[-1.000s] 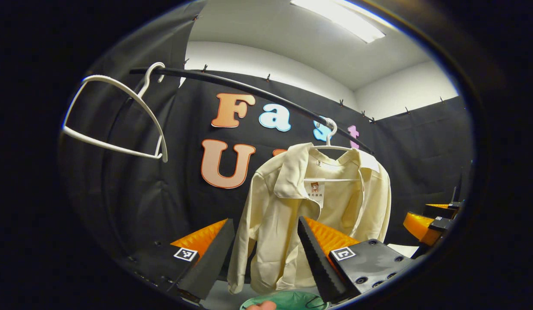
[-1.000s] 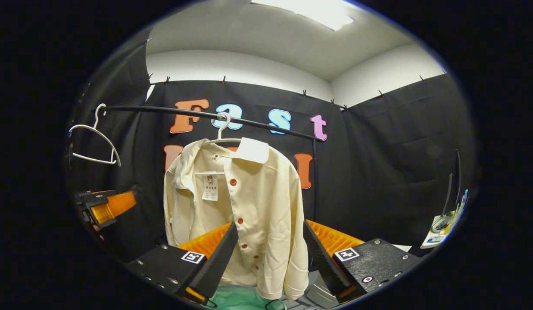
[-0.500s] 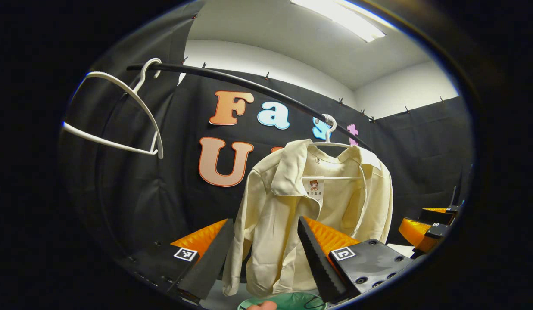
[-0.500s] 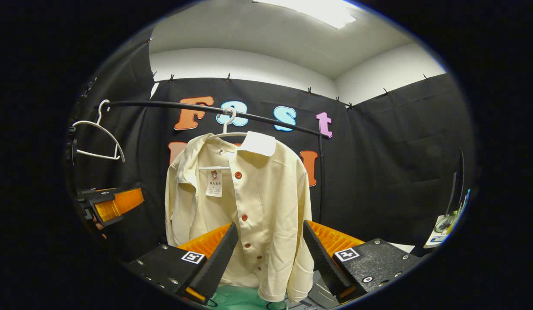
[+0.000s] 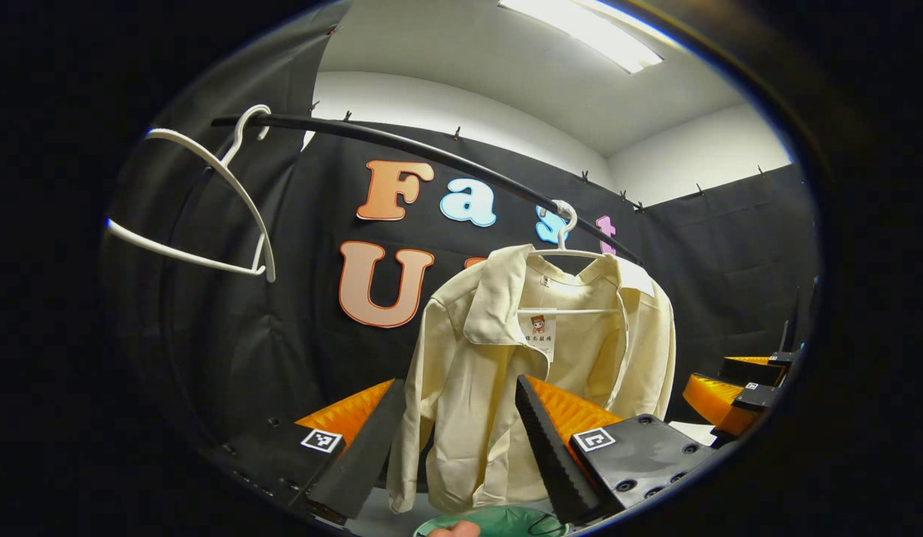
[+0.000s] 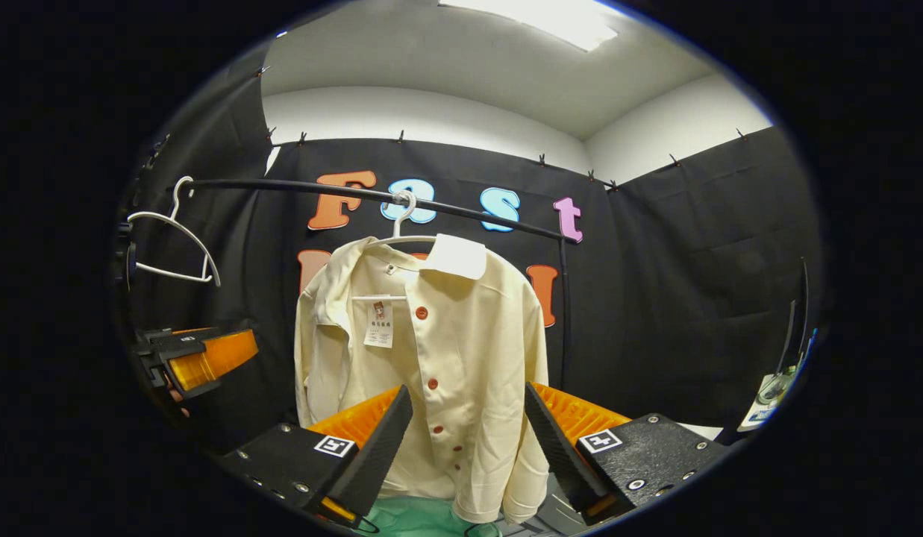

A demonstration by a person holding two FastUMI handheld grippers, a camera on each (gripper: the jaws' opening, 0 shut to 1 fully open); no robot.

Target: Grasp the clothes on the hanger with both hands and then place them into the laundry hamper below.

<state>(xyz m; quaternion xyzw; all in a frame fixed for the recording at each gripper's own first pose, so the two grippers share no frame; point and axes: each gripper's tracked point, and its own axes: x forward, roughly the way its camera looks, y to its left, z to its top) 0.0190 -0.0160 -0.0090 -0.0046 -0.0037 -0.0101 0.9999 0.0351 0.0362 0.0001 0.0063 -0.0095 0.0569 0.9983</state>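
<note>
a cream button-up shirt (image 6: pixel 431 373) hangs on a white hanger (image 6: pixel 401 224) from a black rail (image 6: pixel 297 190), in front of both claws and apart from them. below it, the green rim of the laundry hamper (image 6: pixel 409 514) shows at the bottom edge. the left claw (image 5: pixel 454 440) is spread wide and holds nothing; the shirt's left sleeve and open front show between its fingers. the right claw (image 6: pixel 465 440) is also wide and holds nothing, aimed at the buttoned front. an empty white hanger (image 5: pixel 200 194) hangs further along the rail. the step appears to be the approach. to do it well, each claw should likely rise toward a shoulder, pinch a good fold of cloth, and lift the shirt clear of the hanger.
</note>
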